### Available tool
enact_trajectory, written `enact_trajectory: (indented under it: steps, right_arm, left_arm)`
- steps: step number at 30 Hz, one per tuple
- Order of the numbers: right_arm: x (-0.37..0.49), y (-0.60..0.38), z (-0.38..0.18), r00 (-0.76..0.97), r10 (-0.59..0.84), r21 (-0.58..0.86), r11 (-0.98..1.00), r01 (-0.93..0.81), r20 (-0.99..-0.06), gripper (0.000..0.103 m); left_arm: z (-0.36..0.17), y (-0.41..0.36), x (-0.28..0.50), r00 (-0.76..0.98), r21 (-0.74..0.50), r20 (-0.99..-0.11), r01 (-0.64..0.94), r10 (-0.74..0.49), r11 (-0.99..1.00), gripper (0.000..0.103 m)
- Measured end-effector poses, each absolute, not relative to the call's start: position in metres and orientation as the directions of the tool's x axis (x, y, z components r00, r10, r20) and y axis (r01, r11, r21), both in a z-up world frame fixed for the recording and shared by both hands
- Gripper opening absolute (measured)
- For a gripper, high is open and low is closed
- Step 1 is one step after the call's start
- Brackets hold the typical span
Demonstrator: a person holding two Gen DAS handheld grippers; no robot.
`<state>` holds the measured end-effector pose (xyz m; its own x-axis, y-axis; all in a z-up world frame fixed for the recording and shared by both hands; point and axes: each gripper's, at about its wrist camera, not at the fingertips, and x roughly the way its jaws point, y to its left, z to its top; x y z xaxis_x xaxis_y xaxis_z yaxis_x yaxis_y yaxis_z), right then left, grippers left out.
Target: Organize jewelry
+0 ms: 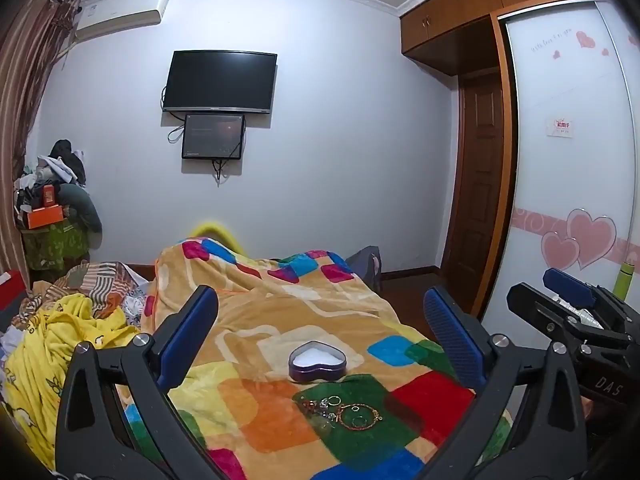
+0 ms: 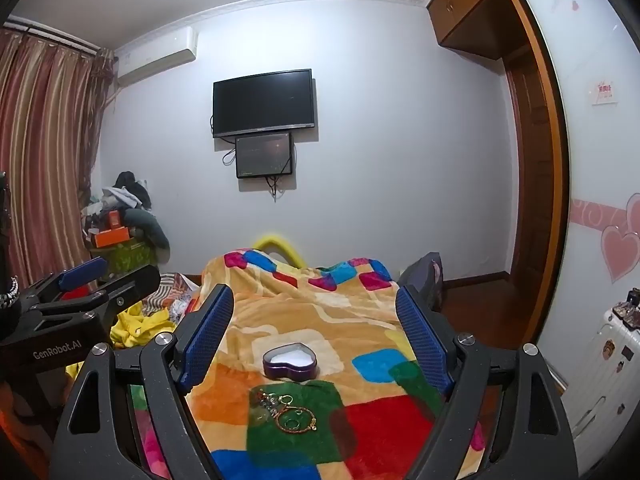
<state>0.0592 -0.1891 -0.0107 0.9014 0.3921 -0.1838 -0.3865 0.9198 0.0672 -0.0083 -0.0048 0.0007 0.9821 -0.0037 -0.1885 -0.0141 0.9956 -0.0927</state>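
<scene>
Left claw point(image 1: 320, 332) and right claw point(image 2: 316, 320) both hang spread wide and empty above the bed's patchwork blanket point(image 1: 280, 312). The jewelry pile point(image 1: 344, 410) lies on a green patch, just nearer than the open heart-shaped box point(image 1: 317, 362).

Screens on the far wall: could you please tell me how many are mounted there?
2. A large dark television hangs on the wall, and a smaller dark monitor hangs directly below it, their edges almost meeting. None seems hidden.
</scene>
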Motion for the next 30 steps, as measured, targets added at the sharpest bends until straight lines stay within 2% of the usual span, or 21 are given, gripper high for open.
enact_trajectory:
  steps: [30]
  right_arm:
    - [0.058, -0.184, -0.014, 0.898, 0.391, 0.061, 0.92, -0.387, -0.199, 0.081]
  left_arm:
    - [-0.008, 0.001, 0.007, 0.976, -0.097, -0.217, -0.005, -0.016, 0.995, 0.103]
